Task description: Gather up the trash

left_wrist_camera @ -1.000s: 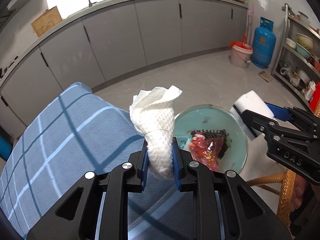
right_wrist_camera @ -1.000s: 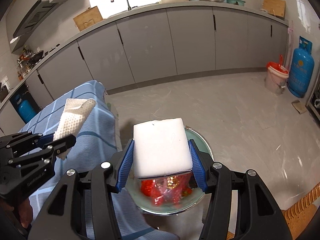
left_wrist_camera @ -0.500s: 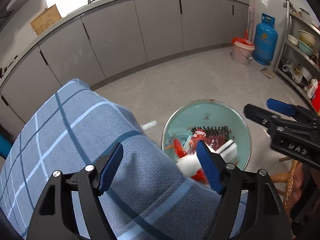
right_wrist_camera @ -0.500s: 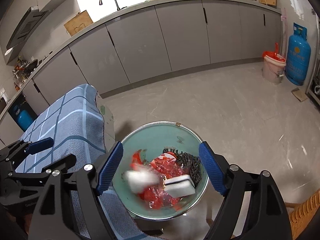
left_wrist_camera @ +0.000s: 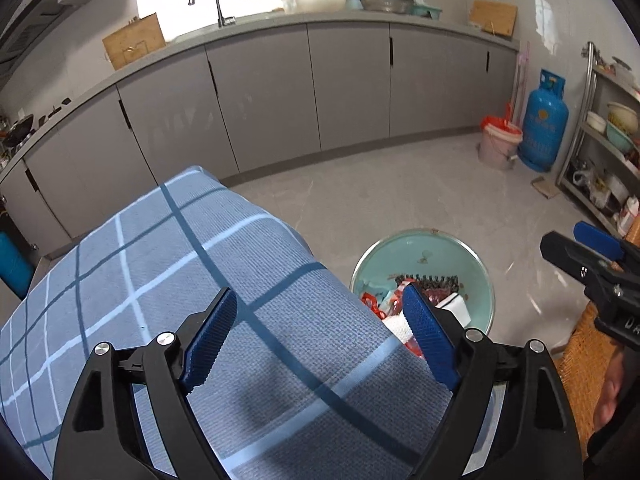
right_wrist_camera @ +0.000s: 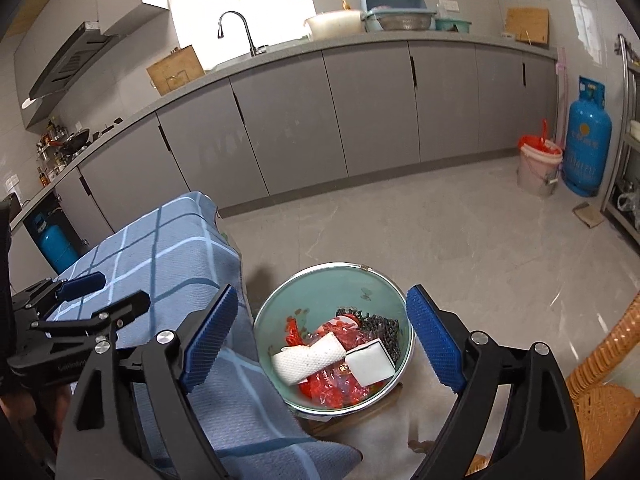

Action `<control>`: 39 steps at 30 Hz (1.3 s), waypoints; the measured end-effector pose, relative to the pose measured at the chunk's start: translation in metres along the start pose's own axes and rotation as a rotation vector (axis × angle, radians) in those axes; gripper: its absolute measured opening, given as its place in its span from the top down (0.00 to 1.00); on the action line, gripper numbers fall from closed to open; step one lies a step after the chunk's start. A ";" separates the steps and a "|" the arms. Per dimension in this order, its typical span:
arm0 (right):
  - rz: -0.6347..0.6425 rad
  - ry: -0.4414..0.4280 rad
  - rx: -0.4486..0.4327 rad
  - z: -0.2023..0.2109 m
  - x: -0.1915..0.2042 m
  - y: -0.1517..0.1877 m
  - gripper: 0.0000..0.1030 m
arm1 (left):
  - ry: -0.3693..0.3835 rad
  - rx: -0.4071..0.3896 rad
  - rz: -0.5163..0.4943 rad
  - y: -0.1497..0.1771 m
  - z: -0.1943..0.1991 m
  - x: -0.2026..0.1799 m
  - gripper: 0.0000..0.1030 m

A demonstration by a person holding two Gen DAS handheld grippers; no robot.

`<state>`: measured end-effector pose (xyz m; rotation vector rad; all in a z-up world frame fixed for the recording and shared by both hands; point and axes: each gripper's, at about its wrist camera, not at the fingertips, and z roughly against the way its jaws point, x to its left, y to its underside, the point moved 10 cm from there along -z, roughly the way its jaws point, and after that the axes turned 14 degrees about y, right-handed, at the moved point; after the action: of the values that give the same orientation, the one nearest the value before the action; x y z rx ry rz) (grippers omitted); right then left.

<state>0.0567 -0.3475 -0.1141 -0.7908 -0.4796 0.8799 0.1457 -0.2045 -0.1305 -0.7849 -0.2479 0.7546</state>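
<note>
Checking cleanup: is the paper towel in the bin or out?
In: the paper towel lies inside the bin, beside the white sponge.

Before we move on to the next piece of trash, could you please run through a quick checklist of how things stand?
1. Left hand-held gripper open and holding nothing: ok.
2. Right hand-held gripper open and holding nothing: ok.
3. Paper towel lying inside the basin: ok.
4. White sponge block inside the basin, beside the paper towel: ok.
5. Visible part of the blue checked cloth bare of trash: ok.
6. Trash left on the table outside the views: cannot tell.
</note>
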 end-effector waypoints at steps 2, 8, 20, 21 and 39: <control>0.005 0.002 -0.009 0.008 0.002 -0.002 0.16 | -0.001 -0.024 0.004 -0.004 0.010 0.001 0.15; 0.022 0.013 -0.023 0.023 0.006 -0.003 0.16 | 0.009 -0.065 0.010 -0.011 0.029 0.002 0.15; 0.038 0.021 -0.035 0.036 0.013 -0.006 0.16 | 0.020 -0.097 0.027 -0.015 0.043 0.006 0.15; 0.039 0.020 -0.036 0.036 0.014 -0.007 0.16 | 0.020 -0.099 0.028 -0.015 0.044 0.007 0.15; 0.051 0.014 -0.042 0.041 0.020 -0.012 0.15 | 0.023 -0.112 0.034 -0.019 0.049 0.008 0.15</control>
<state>0.0467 -0.3193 -0.0776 -0.8506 -0.4688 0.9132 0.1386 -0.1816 -0.0832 -0.9055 -0.2584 0.7680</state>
